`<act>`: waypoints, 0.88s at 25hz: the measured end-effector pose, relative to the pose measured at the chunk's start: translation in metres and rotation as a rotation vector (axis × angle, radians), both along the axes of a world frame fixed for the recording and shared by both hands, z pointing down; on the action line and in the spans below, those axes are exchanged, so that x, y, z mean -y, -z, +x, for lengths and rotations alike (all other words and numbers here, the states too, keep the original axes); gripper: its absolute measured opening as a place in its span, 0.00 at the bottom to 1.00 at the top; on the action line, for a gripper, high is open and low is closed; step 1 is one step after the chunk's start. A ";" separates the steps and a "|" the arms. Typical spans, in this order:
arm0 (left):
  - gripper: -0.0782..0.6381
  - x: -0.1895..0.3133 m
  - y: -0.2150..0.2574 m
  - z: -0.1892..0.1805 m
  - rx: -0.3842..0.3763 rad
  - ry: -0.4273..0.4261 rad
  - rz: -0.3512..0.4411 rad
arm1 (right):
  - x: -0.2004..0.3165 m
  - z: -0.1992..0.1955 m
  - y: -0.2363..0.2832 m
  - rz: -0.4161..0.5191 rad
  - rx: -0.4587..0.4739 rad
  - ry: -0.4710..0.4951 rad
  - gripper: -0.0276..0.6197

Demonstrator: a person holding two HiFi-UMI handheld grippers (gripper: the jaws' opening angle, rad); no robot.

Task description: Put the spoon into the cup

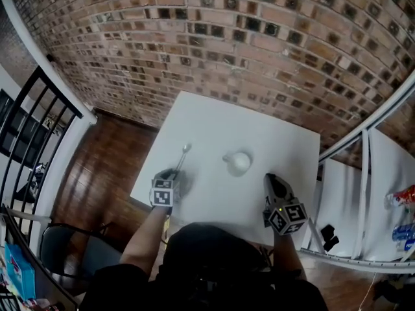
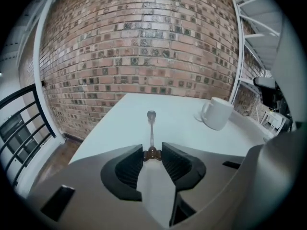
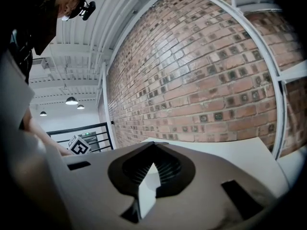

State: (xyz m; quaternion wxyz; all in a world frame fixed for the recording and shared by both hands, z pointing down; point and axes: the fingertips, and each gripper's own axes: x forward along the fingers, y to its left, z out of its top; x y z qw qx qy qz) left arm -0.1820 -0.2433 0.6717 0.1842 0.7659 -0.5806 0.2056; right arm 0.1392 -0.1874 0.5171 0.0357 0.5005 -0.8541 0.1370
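Note:
A metal spoon (image 1: pixel 181 159) with a brown handle end lies on the white table (image 1: pixel 214 122), bowl pointing toward the brick wall. My left gripper (image 1: pixel 174 173) is at the handle end; in the left gripper view the brown tip of the spoon (image 2: pixel 151 128) sits pinched between the two jaw tips of the left gripper (image 2: pixel 152 153). A white cup (image 1: pixel 238 162) stands upright to the right of the spoon, its handle facing the spoon; the cup (image 2: pixel 218 112) is ahead and right of the left gripper. My right gripper (image 1: pixel 270 179) hovers right of the cup, jaws together and empty (image 3: pixel 154 145).
A brick wall backs the table. A white shelf rack (image 1: pixel 363 193) with bottles (image 1: pixel 402 199) stands at the right. A black railing (image 1: pixel 39 128) and a chair (image 1: pixel 58 245) are at the left, over wooden floor. The table's near edge runs just in front of both grippers.

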 end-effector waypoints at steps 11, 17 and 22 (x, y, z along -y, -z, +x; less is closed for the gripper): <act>0.28 -0.004 0.126 0.002 -0.054 -0.148 0.320 | 0.006 0.001 0.019 0.053 0.000 0.009 0.05; 0.28 -0.020 0.164 0.072 -0.048 -0.467 0.401 | 0.004 0.004 0.021 0.062 0.004 0.003 0.05; 0.28 -0.023 0.156 0.122 -0.093 -0.590 0.339 | 0.000 0.013 0.024 0.067 0.017 -0.015 0.05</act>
